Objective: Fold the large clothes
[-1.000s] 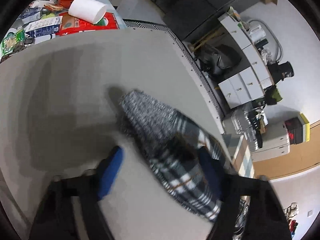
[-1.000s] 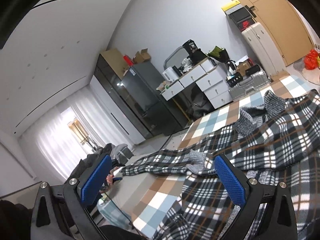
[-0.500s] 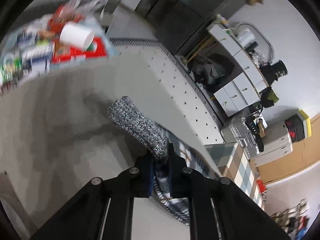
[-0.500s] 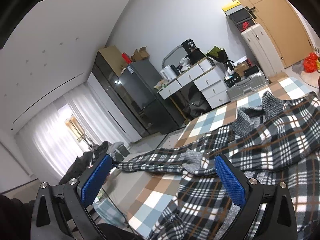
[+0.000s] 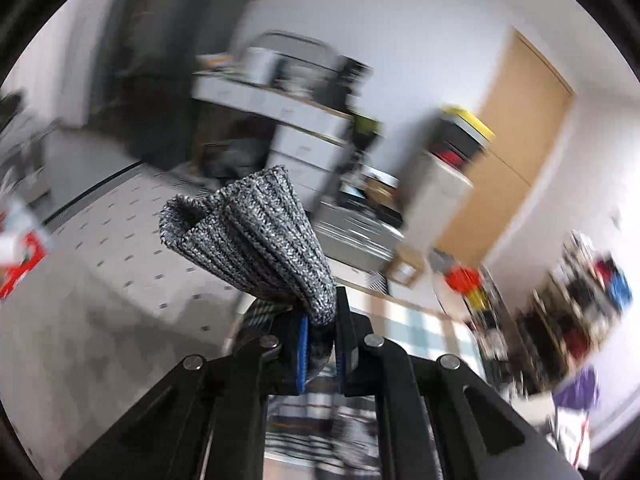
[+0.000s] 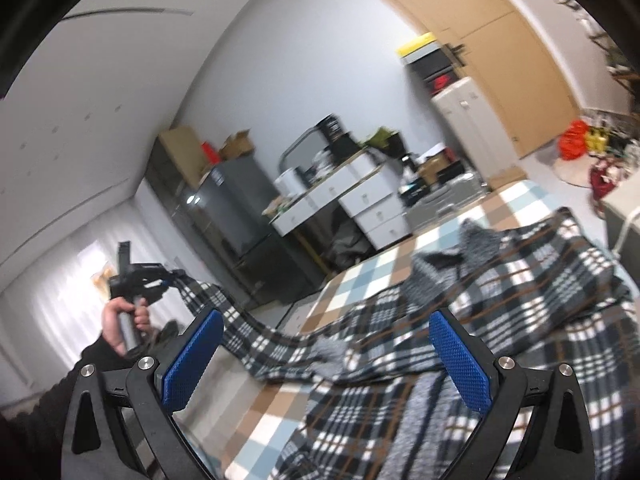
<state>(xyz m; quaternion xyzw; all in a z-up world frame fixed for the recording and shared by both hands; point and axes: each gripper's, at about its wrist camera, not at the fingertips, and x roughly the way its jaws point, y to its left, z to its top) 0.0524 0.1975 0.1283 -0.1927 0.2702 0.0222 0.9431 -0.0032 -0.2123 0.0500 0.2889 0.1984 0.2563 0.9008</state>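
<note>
Left gripper (image 5: 320, 344): we have it clamped on the grey ribbed cuff (image 5: 256, 240), sleeve (image 6: 240, 320) raised off the checked surface (image 6: 360, 280). Right gripper (image 6: 328, 364): jaws wide, holding nothing, above the plaid jacket (image 6: 500, 300). Step, as we judge: folding the sleeve inward; next we carry the cuff across the body. Garment: dark plaid, grey knit collar, spread rumpled on the checked surface
</note>
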